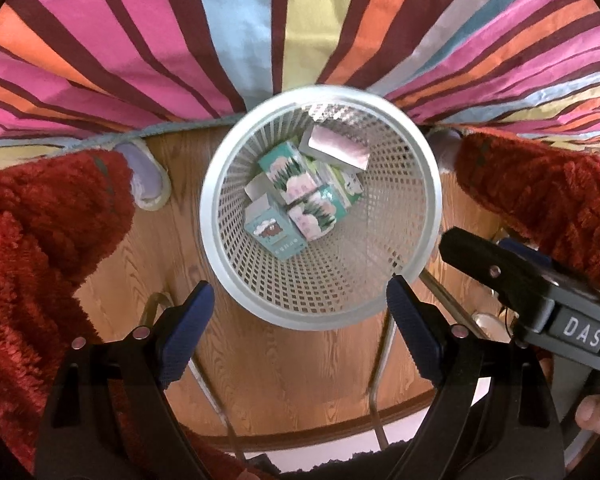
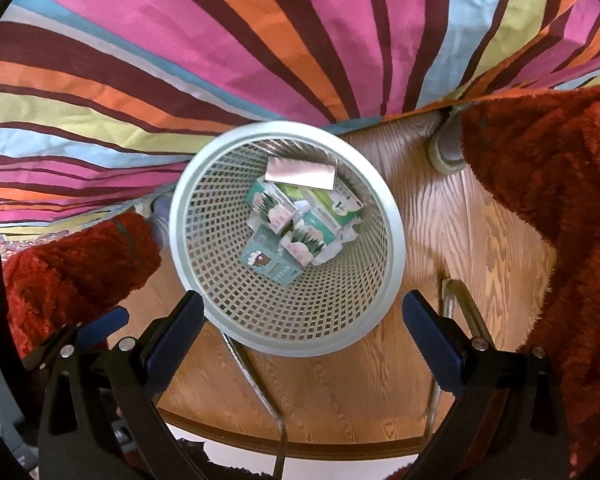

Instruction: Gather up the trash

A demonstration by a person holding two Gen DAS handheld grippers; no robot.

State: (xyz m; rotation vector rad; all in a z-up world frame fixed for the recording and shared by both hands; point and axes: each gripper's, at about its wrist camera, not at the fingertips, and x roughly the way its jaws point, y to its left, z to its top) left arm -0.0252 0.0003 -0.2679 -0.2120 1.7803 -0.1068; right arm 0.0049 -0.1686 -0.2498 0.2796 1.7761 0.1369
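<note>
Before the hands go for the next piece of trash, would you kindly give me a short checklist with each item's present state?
1. Left gripper empty, jaws wide: ok.
2. Right gripper empty, jaws wide: ok.
3. White mesh wastebasket upright on the wooden floor: ok.
4. Dropped cartons lie at the basket's bottom, none hanging on the rim: ok.
5. Room left in the basket: ok, the pile sits low.
6. Next piece of trash located: cannot tell; none shows outside the basket in either wrist view.
</note>
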